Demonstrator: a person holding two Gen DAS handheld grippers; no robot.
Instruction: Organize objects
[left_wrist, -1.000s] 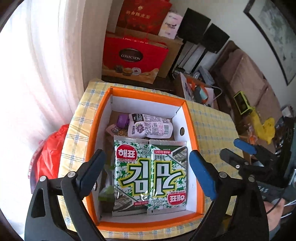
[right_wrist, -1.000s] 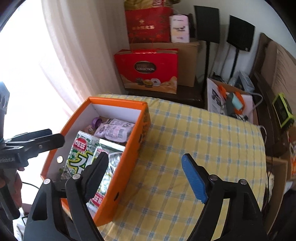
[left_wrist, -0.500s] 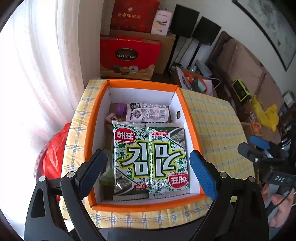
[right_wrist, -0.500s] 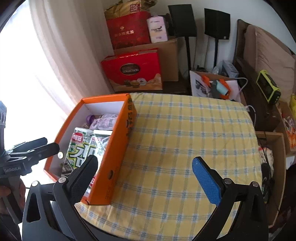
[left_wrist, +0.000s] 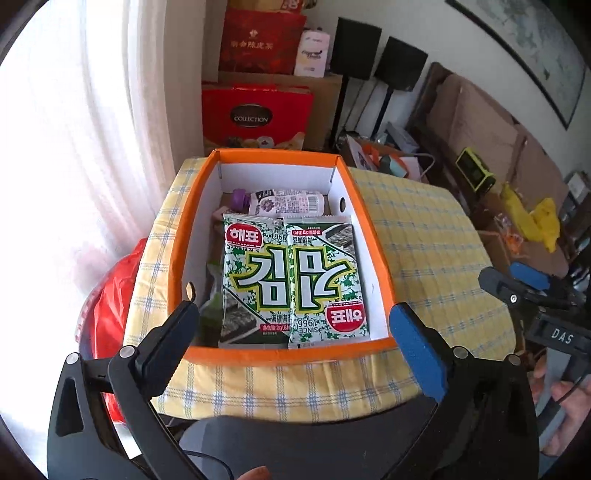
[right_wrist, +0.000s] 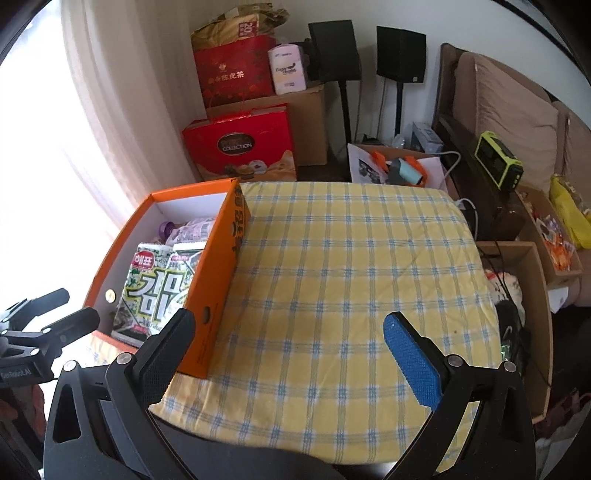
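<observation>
Yellow checked tablecloth (right_wrist: 351, 280) is seen beneath the left gripper (left_wrist: 291, 343) and right gripper (right_wrist: 288, 343), both just spread wide, nothing between them. Ahead of the left, light, crinkly seaweed packets (left_wrist: 291, 280) lie boxed in the orange box (left_wrist: 280, 352); edge grips are judged safest.

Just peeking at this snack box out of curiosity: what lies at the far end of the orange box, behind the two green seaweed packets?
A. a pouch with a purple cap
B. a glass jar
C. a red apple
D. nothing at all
A: in the left wrist view a pouch with a purple cap lies on its side by the far wall of the orange box, just beyond the two seaweed packets.
</observation>
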